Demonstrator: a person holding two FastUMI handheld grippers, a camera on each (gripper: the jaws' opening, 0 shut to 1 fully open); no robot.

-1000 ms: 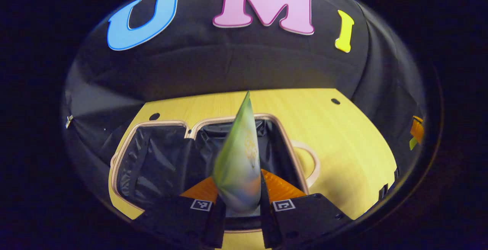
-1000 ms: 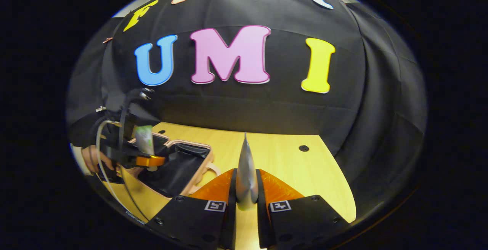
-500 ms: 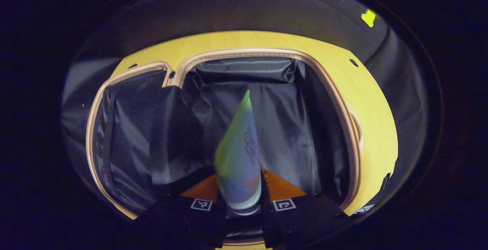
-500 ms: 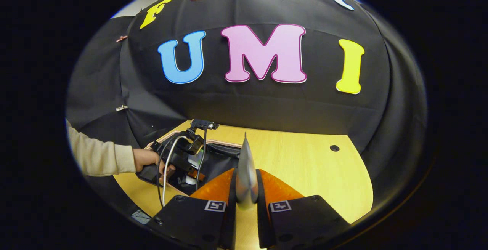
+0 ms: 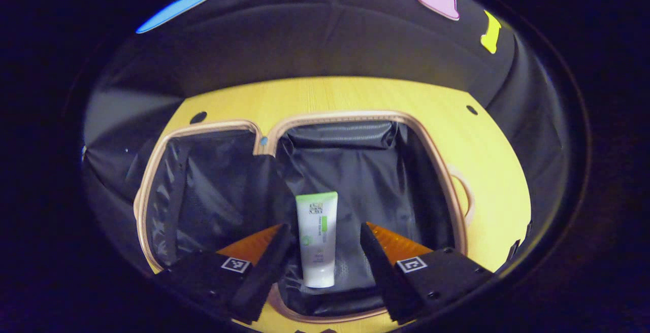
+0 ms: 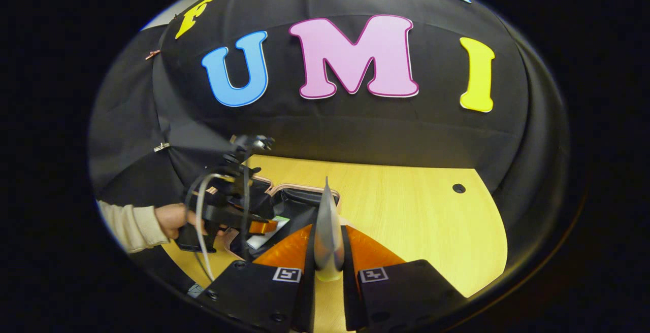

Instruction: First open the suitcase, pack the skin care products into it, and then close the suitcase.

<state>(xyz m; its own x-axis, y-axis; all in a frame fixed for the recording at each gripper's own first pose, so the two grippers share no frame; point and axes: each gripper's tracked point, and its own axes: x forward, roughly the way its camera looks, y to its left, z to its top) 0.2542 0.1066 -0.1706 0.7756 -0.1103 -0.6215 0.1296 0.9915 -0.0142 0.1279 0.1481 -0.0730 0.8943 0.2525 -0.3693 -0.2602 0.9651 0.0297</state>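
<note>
left gripper (image 5: 325, 234) spread wide over the open suitcase (image 5: 355, 118), low centre of frame; green-capped tube (image 5: 317, 239) lies flat on the lining, let go since half a second ago when it was pinched. right gripper (image 6: 329, 252) clamps a silver tube (image 6: 327, 231) edge-on, likely waiting its turn.

The suitcase (image 5: 304, 120) lies open on the table (image 5: 355, 94). One tube (image 5: 317, 239) lies flat inside its right compartment, near the front edge.
</note>
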